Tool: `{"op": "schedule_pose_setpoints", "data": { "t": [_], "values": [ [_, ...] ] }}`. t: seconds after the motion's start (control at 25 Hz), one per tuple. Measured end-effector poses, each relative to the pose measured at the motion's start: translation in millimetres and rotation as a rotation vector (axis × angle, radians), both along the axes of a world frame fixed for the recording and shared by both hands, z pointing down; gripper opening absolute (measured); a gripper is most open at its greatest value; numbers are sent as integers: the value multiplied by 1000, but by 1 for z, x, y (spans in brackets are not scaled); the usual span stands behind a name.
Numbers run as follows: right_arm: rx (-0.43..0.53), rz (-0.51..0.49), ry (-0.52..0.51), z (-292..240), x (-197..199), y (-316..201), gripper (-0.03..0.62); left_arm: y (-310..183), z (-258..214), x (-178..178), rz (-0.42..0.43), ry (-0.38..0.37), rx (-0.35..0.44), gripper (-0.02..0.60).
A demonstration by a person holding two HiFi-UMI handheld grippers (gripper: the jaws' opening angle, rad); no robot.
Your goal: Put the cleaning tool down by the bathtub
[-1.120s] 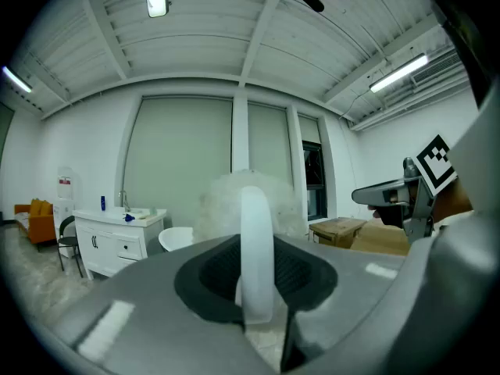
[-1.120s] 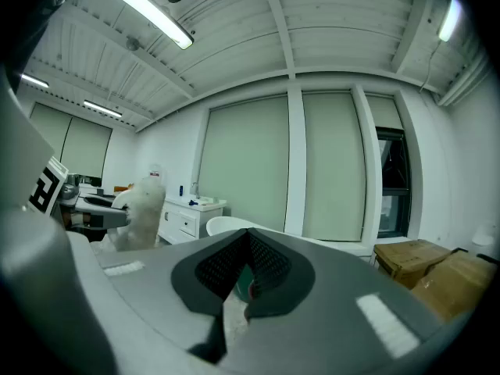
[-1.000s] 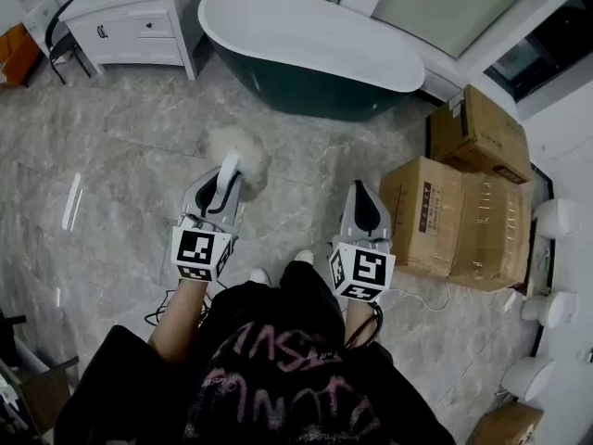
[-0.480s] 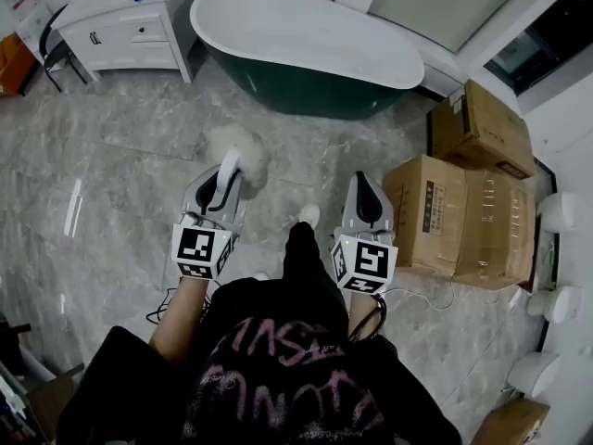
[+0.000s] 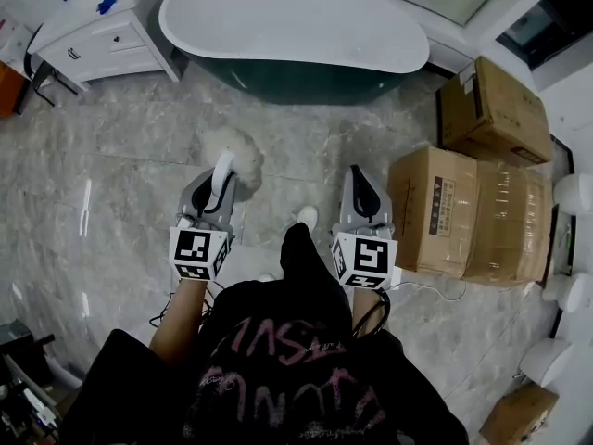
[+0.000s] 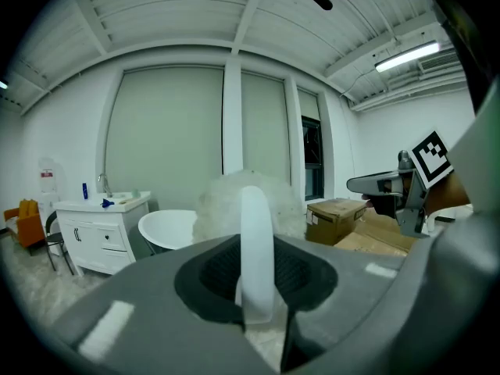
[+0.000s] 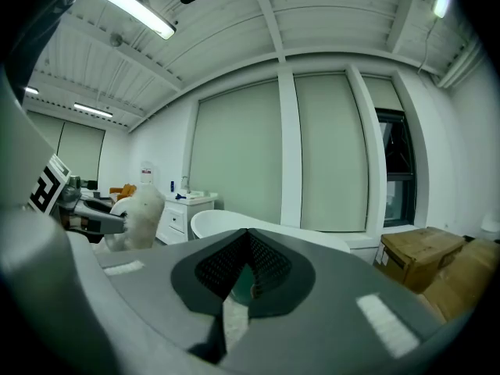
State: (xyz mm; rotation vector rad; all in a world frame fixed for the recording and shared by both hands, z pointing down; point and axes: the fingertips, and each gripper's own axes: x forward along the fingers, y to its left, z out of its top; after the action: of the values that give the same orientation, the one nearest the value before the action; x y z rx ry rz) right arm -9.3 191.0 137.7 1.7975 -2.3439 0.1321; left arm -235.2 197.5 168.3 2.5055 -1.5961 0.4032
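The cleaning tool is a fluffy white duster (image 5: 233, 148) with a white handle (image 5: 222, 172). My left gripper (image 5: 219, 185) is shut on that handle, the fluffy head sticking out ahead toward the bathtub (image 5: 287, 28). In the left gripper view the white handle (image 6: 256, 248) stands upright between the jaws with the duster head (image 6: 248, 195) behind it. The tub (image 6: 166, 229) is white inside and dark green outside. My right gripper (image 5: 356, 185) is shut with nothing in it, to the right of the person's leg. The right gripper view shows the tub (image 7: 258, 228) ahead and the duster (image 7: 141, 213) at left.
A white vanity cabinet (image 5: 97, 40) stands left of the tub. Stacked cardboard boxes (image 5: 468, 197) sit on the marble floor at the right, with white round fixtures (image 5: 570, 193) along the right wall. The person's foot (image 5: 306, 217) is between the grippers.
The view has advanced toward the bathtub, which now sits nearer the top of the frame. A leg has stepped forward between the grippers. Both grippers keep their hold and spacing.
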Motion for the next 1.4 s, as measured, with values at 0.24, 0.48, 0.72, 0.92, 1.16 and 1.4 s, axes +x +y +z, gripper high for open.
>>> {"op": "schedule_pose_setpoints", "data": {
  "t": [0.24,0.48,0.72,0.92,1.16,1.4],
  "values": [
    [-71,6,-32,25,44,-76,14,-73,14,40,27,-66,-70,86],
    [-95,8,-33,35,76,-133,14,-135,13,64,12,-82,-80,86],
    [-131,16,-40,50,90,-164,14,-168,25,77,2,-78,-108,86],
    [-167,22,-30,67,97,-182,14,-196,44,81,-14,-70,-146,86],
    [-222,52,-14,97,113,-209,14,-233,84,98,28,-81,-200,86],
    [-280,94,-17,148,124,-233,14,-272,145,107,52,-105,-259,86]
  ]
}}
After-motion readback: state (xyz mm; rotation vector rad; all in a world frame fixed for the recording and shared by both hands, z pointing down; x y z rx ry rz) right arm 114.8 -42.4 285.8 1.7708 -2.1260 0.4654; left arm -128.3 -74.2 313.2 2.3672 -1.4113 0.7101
